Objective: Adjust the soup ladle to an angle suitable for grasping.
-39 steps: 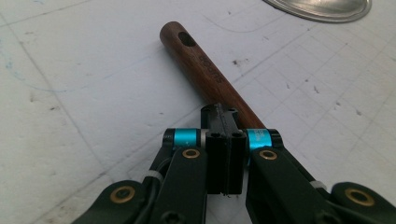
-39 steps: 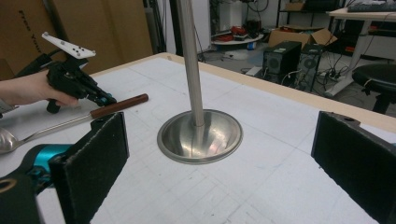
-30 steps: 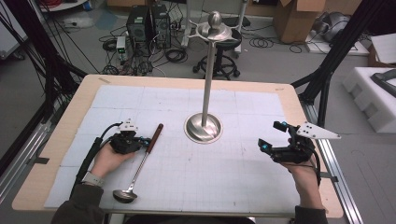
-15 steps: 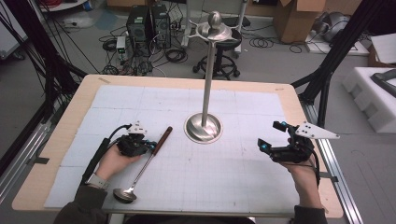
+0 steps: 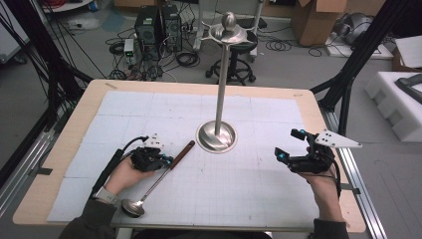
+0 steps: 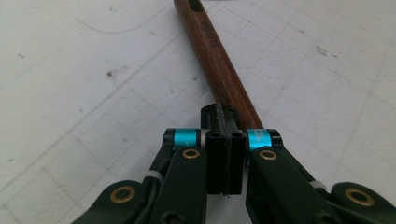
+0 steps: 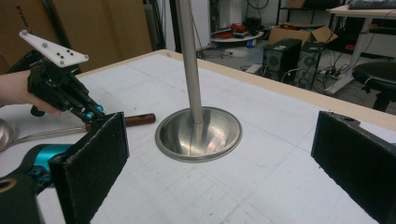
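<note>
A ladle lies on the white gridded mat, with its steel bowl point(image 5: 132, 206) near the front edge and its brown wooden handle point(image 5: 181, 152) pointing up and right. My left gripper point(image 5: 168, 161) is shut, and its tips rest against the handle point(image 6: 219, 56) where wood meets steel. Nothing shows between the left gripper's point(image 6: 224, 114) pads. From the right gripper view that same gripper point(image 7: 91, 112) touches the ladle's handle point(image 7: 137, 120). My right gripper point(image 5: 289, 144) hovers at the right of the mat, open and holding nothing. Its pads point(image 7: 93, 163) stand wide apart.
A tall steel pole on a round dished base point(image 5: 216, 135) stands mid-table, topped by a ball point(image 5: 228, 25). The same base point(image 7: 198, 135) lies ahead of the right gripper. The wooden table edge point(image 5: 318, 114) frames the mat. Computers, cables and a stool sit on the floor beyond.
My left hand has moved right, and the ladle's handle has swung right with it while the bowl stayed put. The right hand has not moved.
</note>
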### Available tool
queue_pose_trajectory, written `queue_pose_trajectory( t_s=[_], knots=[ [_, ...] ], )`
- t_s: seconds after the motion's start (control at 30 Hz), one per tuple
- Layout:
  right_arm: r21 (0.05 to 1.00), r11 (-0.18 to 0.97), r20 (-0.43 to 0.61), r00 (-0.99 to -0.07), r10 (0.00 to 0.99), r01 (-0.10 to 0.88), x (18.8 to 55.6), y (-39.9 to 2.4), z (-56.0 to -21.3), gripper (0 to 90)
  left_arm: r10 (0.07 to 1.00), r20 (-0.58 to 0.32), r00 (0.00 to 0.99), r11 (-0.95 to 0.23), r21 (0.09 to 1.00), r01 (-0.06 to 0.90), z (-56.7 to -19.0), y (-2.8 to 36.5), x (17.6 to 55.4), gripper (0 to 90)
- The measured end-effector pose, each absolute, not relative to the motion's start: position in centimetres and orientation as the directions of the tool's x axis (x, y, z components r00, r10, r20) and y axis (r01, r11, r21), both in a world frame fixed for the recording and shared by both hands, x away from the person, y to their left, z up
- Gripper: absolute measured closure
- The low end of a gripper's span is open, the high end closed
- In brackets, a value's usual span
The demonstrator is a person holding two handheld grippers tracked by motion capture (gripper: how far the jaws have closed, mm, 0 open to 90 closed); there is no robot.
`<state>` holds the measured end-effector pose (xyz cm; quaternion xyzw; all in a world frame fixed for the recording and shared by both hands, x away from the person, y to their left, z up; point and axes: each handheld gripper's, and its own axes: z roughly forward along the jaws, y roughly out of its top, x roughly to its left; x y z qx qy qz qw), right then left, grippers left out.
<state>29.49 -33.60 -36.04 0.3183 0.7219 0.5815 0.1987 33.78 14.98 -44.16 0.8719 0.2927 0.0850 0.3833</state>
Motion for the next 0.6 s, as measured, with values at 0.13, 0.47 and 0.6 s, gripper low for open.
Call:
queue_pose_trajectory(
  t_s=[0.13, 0.47, 0.6],
  knots=[
    [0.965, 0.121, 0.085, -0.718, 0.691, 0.231, 29.5, -33.5, -36.1, 2.7, 0.558, -0.085, 0.825, -0.541, 0.717, 0.439, -44.1, 14.7, 33.6, 89.7],
    [0.962, 0.130, 0.087, -0.722, 0.687, 0.239, 29.8, -33.3, -36.3, 2.7, 0.570, -0.079, 0.818, -0.564, 0.686, 0.459, -43.7, 13.5, 33.5, 89.7],
    [0.963, 0.128, 0.086, -0.725, 0.683, 0.235, 29.8, -33.2, -36.2, 2.7, 0.576, -0.079, 0.814, -0.558, 0.690, 0.462, -43.8, 13.0, 33.4, 89.7]
  ],
)
